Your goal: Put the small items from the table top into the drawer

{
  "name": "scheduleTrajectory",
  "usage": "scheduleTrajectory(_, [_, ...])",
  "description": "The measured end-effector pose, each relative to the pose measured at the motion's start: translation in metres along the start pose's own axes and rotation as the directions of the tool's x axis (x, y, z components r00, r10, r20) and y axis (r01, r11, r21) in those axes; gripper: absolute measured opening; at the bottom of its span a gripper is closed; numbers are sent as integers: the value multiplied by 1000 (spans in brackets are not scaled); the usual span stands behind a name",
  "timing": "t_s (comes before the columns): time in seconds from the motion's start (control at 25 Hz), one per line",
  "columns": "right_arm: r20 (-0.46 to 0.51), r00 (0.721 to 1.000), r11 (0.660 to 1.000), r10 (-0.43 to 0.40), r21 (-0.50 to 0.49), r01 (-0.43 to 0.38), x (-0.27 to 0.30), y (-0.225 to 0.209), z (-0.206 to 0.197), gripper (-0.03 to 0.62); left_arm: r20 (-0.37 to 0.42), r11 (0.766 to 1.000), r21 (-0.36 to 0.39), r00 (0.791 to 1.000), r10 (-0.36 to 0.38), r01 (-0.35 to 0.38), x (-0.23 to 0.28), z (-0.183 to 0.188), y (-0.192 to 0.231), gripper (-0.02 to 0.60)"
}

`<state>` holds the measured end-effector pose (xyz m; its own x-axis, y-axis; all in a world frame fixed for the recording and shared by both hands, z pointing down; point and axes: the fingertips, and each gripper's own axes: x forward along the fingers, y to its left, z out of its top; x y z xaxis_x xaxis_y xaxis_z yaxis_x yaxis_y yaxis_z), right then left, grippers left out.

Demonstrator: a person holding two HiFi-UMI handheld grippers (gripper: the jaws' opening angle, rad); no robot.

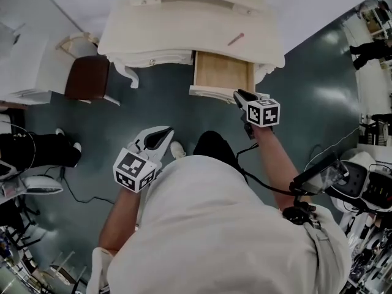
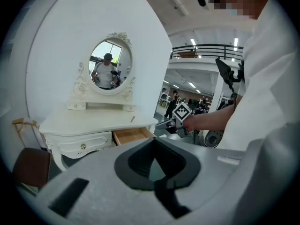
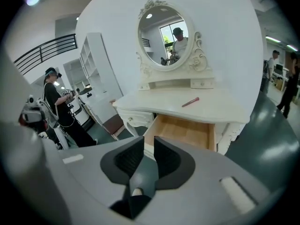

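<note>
Nearest, the left gripper (image 1: 164, 133) is held low over the floor, well short of the table, its jaws drawn together at the tips with nothing between them. The right gripper (image 3: 149, 143) is carried further forward, just by the front right corner of the drawer (image 1: 222, 72). Its jaws stand a narrow slot apart, and nothing is seen between them. The drawer is pulled out, and what shows of its wooden bottom is bare.

Beyond it, on the table top (image 1: 184, 26), one small item is seen: a slim pink stick (image 1: 236, 39), laid slantwise right of the middle, behind the drawer and back from the front edge. What it is cannot be made out.

The step in hand is judged to be the reach for this stick, most likely by the right gripper. For that, the gripper must be lifted over the drawer front and the table lip. Its jaws must be set across the stick's thin side and lowered close to the surface.

Open room is left all round the stick. The mirror base (image 3: 176, 83) bounds it behind. The jutting drawer front should be cleared, while the chair (image 1: 87, 77) stands well apart at the left
</note>
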<state>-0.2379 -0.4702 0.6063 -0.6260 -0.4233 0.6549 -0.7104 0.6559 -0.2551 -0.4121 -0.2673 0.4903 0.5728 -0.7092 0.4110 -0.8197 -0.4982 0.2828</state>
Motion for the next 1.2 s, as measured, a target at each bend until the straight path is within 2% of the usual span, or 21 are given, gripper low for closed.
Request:
scheduleTrajectory(0.36, [-7, 999, 996, -49, 73, 49, 89, -94, 94, 109, 2, 996, -46, 997, 75, -75, 49, 48, 58, 2])
scheduleTrajectory(0.6, [-50, 997, 991, -55, 118, 60, 153, -159, 131, 141, -24, 988, -73, 990, 138, -140, 93, 80, 87, 2])
scheduleTrajectory(0.92, [-104, 991, 983, -81, 157, 97, 198, -205, 145, 190, -58, 970, -115, 976, 208, -214, 120, 91, 106, 2])
scheduleTrajectory(1.2, [-128, 988, 991, -91, 83, 102, 215, -210, 147, 179, -80, 958, -141, 968, 239, -248, 128, 91, 113, 2])
